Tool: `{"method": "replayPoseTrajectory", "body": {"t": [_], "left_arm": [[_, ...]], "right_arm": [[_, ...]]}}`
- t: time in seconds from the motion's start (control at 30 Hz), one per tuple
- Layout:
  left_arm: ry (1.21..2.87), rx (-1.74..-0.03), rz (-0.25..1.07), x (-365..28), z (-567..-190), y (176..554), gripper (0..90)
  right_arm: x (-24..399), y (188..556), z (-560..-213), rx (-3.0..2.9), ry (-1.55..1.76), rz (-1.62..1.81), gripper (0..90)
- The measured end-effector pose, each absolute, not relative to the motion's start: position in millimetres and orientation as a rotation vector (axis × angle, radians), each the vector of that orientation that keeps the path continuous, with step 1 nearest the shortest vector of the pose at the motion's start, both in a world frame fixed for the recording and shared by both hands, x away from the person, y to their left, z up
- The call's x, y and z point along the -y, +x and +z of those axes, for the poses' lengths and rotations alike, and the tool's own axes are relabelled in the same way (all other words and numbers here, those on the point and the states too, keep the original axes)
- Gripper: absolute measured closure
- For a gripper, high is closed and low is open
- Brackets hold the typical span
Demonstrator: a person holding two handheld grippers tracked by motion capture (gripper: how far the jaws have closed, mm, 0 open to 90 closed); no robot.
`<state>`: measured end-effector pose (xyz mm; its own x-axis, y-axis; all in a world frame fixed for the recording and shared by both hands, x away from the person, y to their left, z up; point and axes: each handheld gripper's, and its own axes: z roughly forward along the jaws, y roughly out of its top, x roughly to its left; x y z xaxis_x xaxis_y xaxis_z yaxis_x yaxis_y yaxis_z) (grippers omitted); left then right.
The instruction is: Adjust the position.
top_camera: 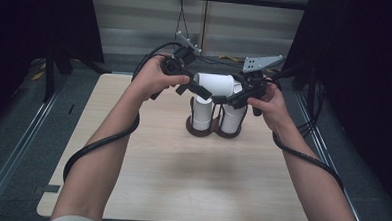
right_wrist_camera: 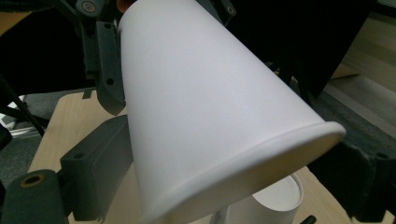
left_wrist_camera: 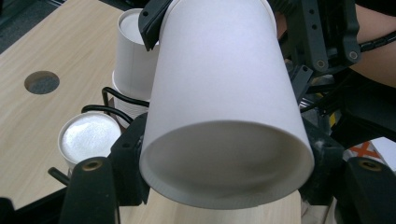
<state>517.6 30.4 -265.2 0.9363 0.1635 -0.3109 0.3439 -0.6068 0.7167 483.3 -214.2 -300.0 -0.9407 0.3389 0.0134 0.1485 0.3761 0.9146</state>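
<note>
A white paper cup (top_camera: 215, 85) lies on its side in the air between my two grippers, above two stacks of white cups (top_camera: 202, 113) (top_camera: 232, 117) in a dark holder (top_camera: 210, 132). My left gripper (top_camera: 197, 90) is shut on the cup's base end; in the left gripper view its jaws press either side of the cup (left_wrist_camera: 224, 93). My right gripper (top_camera: 233, 94) has its jaws against the rimmed mouth end of the cup (right_wrist_camera: 210, 93), one on each side. Below it the mouth of a stacked cup (right_wrist_camera: 275, 200) shows.
The holder stands at the far middle of a light wooden table (top_camera: 181, 180). A round hole (left_wrist_camera: 42, 81) is cut in the tabletop near one stack (left_wrist_camera: 130, 60). Cables trail from both grippers along the forearms. Dark curtains and metal rails flank the table.
</note>
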Motion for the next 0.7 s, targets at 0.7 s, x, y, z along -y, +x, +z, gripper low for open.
{"method": "replayPoseTrajectory", "body": {"t": [0.7], "left_arm": [[2.212, -0.372, -0.237, -31.8, -266.9, 518.1, 29.9]], "right_arm": [[215.3, 482.6, -299.4, -2.468, 0.43, 1.551, 15.9]]}}
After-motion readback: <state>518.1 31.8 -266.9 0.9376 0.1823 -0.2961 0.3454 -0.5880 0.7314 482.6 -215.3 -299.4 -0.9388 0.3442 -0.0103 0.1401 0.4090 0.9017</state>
